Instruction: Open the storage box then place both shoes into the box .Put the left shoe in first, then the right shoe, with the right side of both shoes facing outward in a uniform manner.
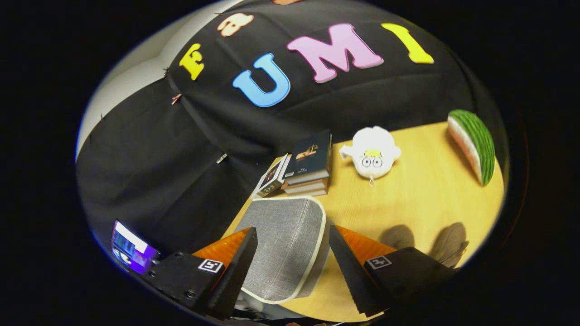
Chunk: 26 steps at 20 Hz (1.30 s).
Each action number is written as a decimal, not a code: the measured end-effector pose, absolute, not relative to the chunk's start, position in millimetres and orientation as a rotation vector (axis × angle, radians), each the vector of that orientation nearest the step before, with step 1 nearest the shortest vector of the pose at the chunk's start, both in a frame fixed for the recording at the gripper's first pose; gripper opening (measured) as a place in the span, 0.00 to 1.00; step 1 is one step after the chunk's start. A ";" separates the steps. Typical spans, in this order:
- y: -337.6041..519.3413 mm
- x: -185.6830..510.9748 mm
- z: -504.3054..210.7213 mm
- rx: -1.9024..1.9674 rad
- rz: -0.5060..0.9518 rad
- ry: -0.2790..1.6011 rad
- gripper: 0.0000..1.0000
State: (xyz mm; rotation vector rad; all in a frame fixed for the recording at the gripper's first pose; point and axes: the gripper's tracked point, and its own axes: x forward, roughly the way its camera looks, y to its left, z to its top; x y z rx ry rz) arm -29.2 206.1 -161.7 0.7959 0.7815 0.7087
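Observation:
A grey fabric storage box (285,244) with a pale rim trim stands on the wooden table, its lid shut, directly between my fingers. My gripper (292,253) is open, its two fingers spread wide on either side of the box's lid, apart from it as far as I can tell. Two grey-brown shoes (448,244) lie on the table to the right of the right finger, one (398,236) nearer the box, both partly hidden behind the gripper body.
A stack of books (308,170) sits just beyond the box at the table's (417,199) left edge. A white plush toy (372,154) lies to their right, and a watermelon-slice toy (473,145) at the far right. A lit screen (129,249) glows off-table at the left.

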 end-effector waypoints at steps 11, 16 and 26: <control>262.6 -78.9 -243.2 1.209 0.783 1.141 0.98; 273.1 -73.7 -236.2 1.427 0.785 1.179 0.76; 253.9 -81.6 -184.7 1.389 0.913 1.004 0.07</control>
